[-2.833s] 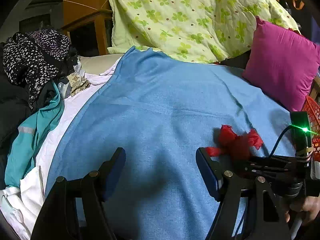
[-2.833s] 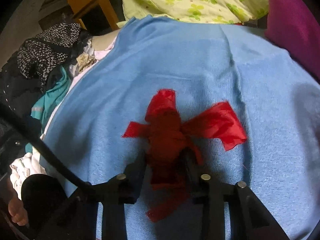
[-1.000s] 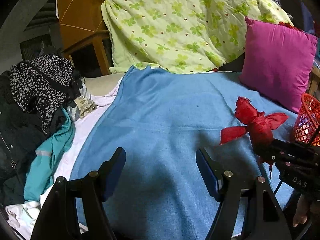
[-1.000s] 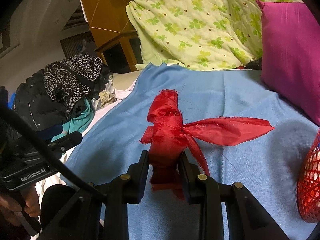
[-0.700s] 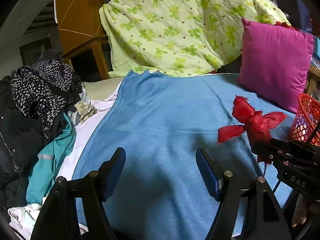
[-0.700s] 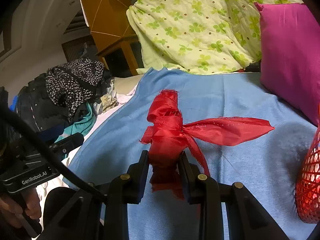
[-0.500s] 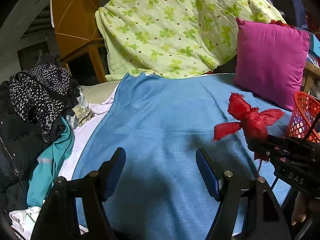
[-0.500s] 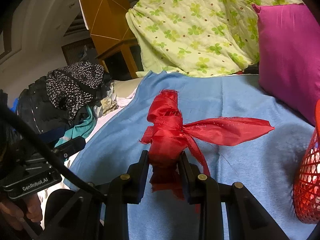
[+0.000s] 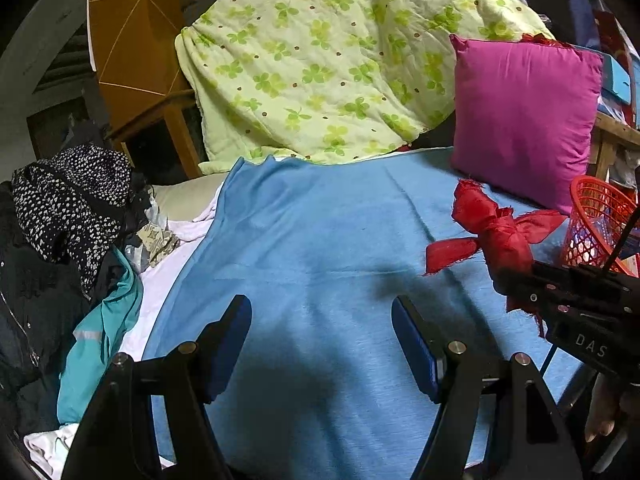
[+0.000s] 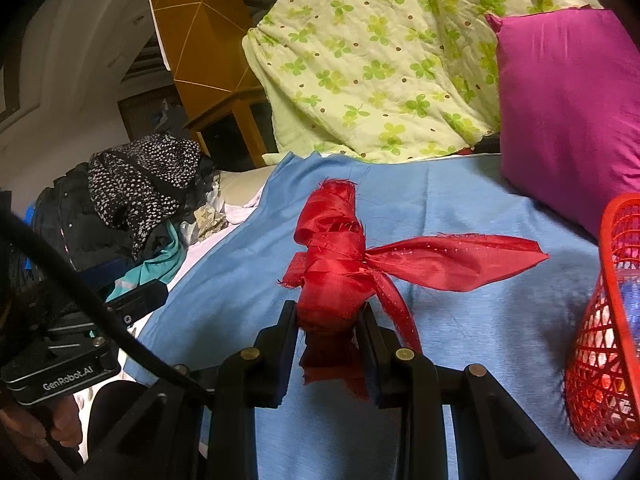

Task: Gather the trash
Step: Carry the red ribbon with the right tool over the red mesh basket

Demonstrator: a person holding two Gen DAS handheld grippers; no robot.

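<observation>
My right gripper [image 10: 329,312] is shut on a knotted red cloth scrap [image 10: 336,264] and holds it up above the blue blanket [image 10: 460,320]. The same red cloth scrap [image 9: 496,236] shows at the right of the left wrist view, held in the right gripper [image 9: 516,276]. A red mesh basket [image 10: 604,340] stands at the right edge, just right of the scrap; in the left wrist view the red mesh basket [image 9: 592,224] is behind the scrap. My left gripper [image 9: 322,328] is open and empty over the blanket [image 9: 304,248].
A magenta pillow [image 9: 524,120] and a green clover-print quilt [image 9: 328,64] lie at the back. A pile of dark and teal clothes [image 9: 68,240] lies at the left. A wooden cabinet [image 9: 140,80] stands behind it.
My right gripper has lifted the red scrap off the blanket and carried it right, closer to the red basket. The left gripper has stayed open over the blanket.
</observation>
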